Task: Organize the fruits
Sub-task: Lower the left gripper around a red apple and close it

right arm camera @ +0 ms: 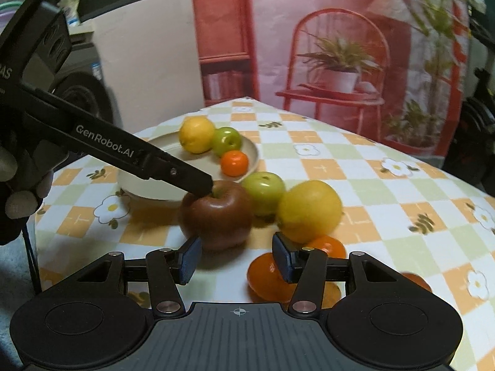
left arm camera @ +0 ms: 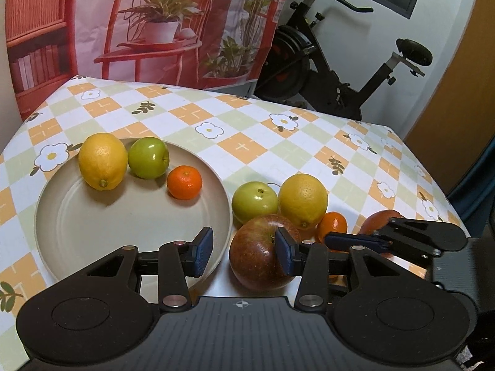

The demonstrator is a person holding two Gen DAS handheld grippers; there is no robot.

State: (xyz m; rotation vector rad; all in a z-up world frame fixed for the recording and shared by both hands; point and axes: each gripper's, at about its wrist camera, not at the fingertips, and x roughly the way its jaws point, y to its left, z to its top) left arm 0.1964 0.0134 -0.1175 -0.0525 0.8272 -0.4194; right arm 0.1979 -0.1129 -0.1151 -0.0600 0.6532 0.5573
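A beige plate (left arm camera: 92,232) on the left holds a lemon (left arm camera: 102,161), a green apple (left arm camera: 148,157) and a mandarin (left arm camera: 184,182). Right of it on the cloth lie a red apple (left arm camera: 256,256), a green apple (left arm camera: 254,201), a lemon (left arm camera: 303,199) and a mandarin (left arm camera: 332,224). My left gripper (left arm camera: 244,253) is open just over the red apple, its right pad in front of the fruit and its left pad over the plate rim. My right gripper (right arm camera: 236,259) is open with nothing between its pads, a mandarin (right arm camera: 266,275) behind its right finger and the red apple (right arm camera: 216,213) just beyond.
The checked tablecloth (left arm camera: 247,142) ends close on the right. A reddish fruit (left arm camera: 379,221) lies partly hidden behind the right gripper's fingers (left arm camera: 355,241). An exercise bike (left arm camera: 324,71) and a printed backdrop (left arm camera: 154,24) stand behind the table. A gloved hand (right arm camera: 18,201) holds the left gripper.
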